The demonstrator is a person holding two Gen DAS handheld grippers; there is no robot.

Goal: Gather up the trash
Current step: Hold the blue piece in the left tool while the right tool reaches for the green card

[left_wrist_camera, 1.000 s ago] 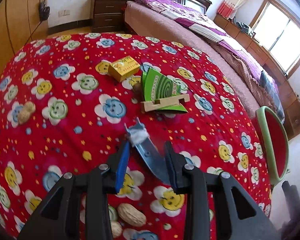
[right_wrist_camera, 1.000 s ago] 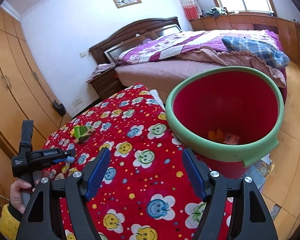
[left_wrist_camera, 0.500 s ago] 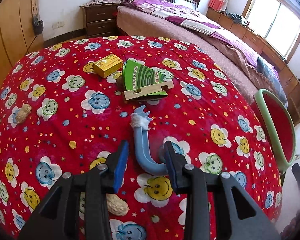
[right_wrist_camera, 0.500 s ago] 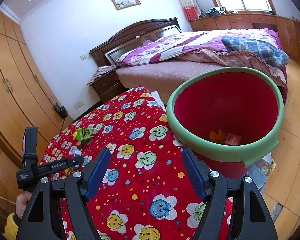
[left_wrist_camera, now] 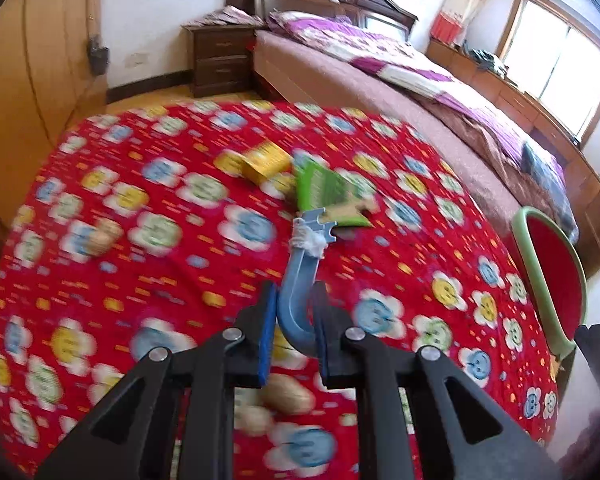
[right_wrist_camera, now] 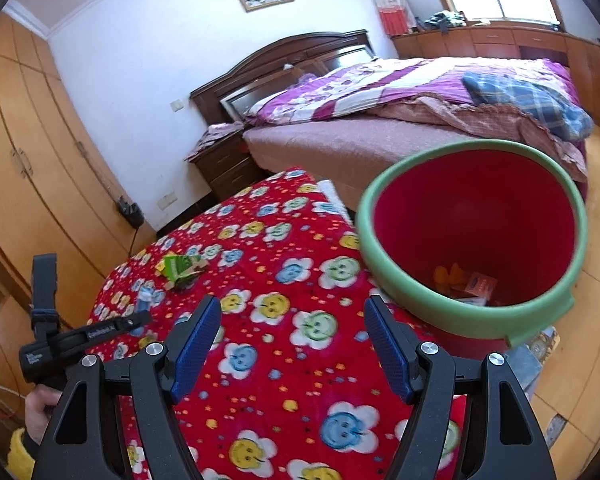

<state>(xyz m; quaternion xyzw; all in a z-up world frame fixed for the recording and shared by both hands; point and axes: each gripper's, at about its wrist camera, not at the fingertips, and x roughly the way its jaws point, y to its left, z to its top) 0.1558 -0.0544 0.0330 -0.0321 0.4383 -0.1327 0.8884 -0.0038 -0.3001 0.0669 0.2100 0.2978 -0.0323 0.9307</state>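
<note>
Firmly, left gripper (left_wrist_camera: 294, 322) pinches blue plastic hook (left_wrist_camera: 298, 280) above red tablecloth (left_wrist_camera: 140, 272)

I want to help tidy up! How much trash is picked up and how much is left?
Some wrappers already lie in the red bin. The left gripper is pinching the blue plastic piece now. On the flowery cloth a yellow box, a green packet and peanuts wait. The right gripper is open and empty.
</note>
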